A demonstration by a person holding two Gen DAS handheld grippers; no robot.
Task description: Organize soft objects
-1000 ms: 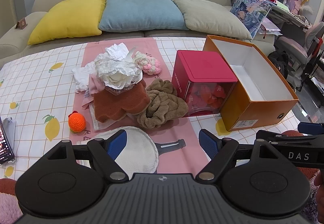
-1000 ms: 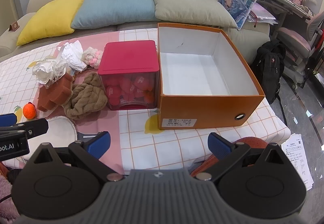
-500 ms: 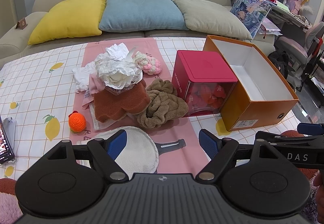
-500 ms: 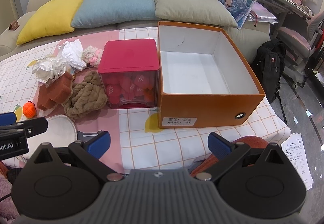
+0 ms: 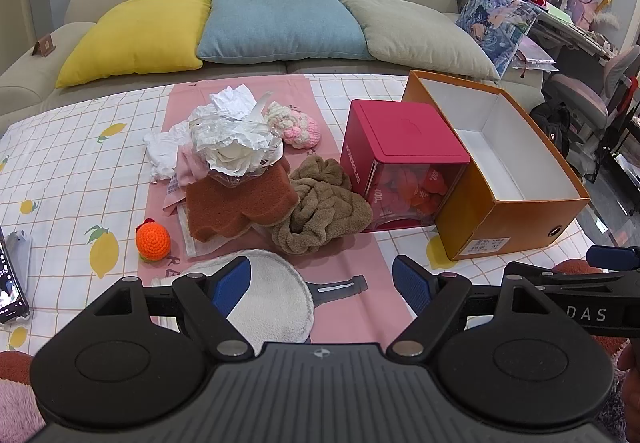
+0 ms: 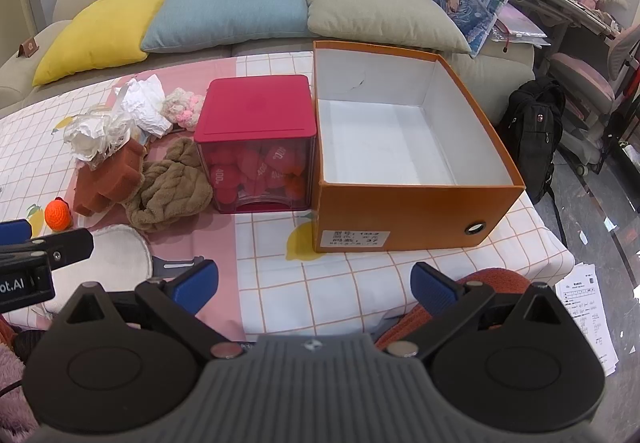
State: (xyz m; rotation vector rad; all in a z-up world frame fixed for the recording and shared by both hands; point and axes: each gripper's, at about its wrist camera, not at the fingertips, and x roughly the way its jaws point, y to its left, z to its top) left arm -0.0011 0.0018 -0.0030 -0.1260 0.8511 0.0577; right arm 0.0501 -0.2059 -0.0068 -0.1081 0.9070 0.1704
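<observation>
since a second ago nothing is moved: both grippers, left [image 5: 320, 285] and right [image 6: 314, 283], are held spread and empty, box [image 6: 416, 211] at 12 o'clock unfilled.

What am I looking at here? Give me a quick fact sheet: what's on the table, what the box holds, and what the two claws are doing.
surface: table with lemon-print checked cloth
container: orange box, open, nothing visible inside
beside it: pink-lidded cube, touching the box's left wall, red pieces inside
soft pile: brown knotted towel, rust sponge, crumpled white wrap, pink crochet piece
loose items: orange crochet ball, white round pad
left claw: open, holding nothing
right claw: open, holding nothing
</observation>
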